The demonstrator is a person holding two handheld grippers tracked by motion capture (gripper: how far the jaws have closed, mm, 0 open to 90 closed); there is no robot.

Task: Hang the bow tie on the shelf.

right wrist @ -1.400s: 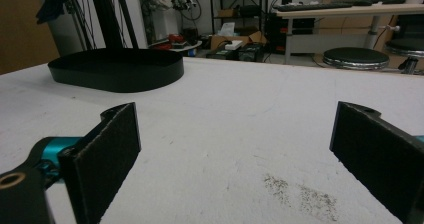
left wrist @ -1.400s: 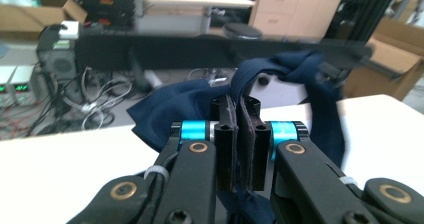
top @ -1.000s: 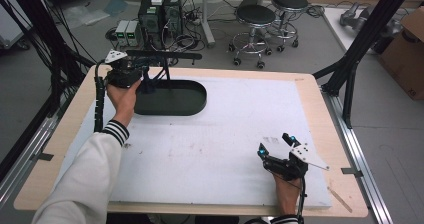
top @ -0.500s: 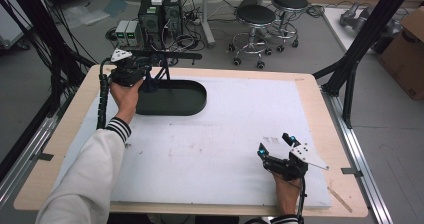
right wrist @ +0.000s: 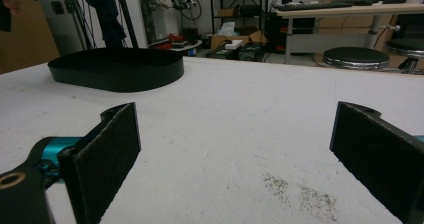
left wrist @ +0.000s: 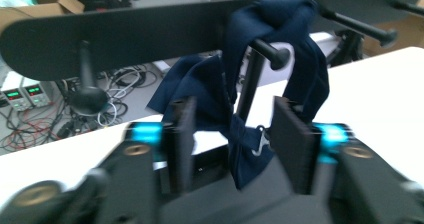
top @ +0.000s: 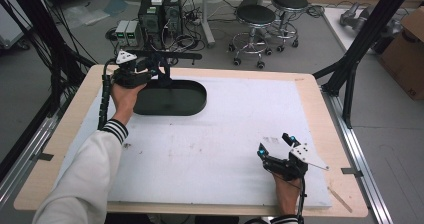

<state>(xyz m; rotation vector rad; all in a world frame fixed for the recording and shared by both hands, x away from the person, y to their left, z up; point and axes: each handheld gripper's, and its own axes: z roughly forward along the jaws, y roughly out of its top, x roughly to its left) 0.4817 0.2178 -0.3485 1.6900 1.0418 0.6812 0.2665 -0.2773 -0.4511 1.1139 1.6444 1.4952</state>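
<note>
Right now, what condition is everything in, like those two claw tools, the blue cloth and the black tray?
Left gripper: jaws have just been opening, apart, blue cloth between them but not pinched.
Right gripper: open wide, nothing between its jaws, low over the white mat.
Blue cloth: draped over a peg of the black rack, hanging down.
Black tray: upright on the mat; I cannot tell what is inside.

- The tray (top: 170, 98) stands on the table (top: 310, 91), at its far left part.
- The rack (left wrist: 150, 29) rises above the tray.
- The cloth (left wrist: 270, 84) hangs on a peg (left wrist: 272, 54) of the rack.
- The left gripper (left wrist: 232, 129) is just before the cloth; the right gripper (top: 275, 146) is well apart, at the near right.
</note>
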